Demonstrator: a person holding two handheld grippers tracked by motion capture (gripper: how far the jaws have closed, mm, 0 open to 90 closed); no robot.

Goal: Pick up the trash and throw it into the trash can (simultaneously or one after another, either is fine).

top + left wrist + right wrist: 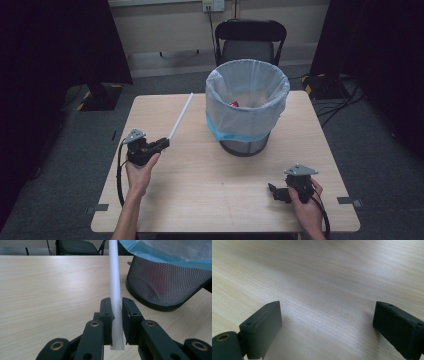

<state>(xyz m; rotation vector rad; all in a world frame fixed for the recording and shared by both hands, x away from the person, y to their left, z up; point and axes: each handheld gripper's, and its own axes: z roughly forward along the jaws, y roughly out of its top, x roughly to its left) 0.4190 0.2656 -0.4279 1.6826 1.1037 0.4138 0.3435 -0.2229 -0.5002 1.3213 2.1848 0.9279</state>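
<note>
A light wooden table (210,180) sat in the middle of the high view, with a person's forearms coming in from six o'clock. The left gripper (161,144), held in the left hand (140,172) at about nine o'clock on the table, was clamped on a long white tube (181,117); the tube ran from the jaws up toward one o'clock, its far end reaching the table's back edge just left of the bin. In the left gripper view the tube (115,290) stood between the two black pads (131,315), pressed on both sides, its cut end poking out a little behind them (the rest rose away over the tabletop).

A mesh waste bin (246,107) lined with a pale blue-edged bag stood at twelve o'clock on the table, just right of the tube and apart from it; something red (234,104) lay inside, too small to identify. From the left gripper view the bin (165,282) sat at two o'clock, a red blur showing through its mesh.

The right gripper (274,191), in the right hand (306,205) at five o'clock, rested low near the table; its jaws stood wide with nothing between them, only bare wood (324,290) between the pads in the right gripper view. A black chair (250,42) stood beyond the table at twelve o'clock.
</note>
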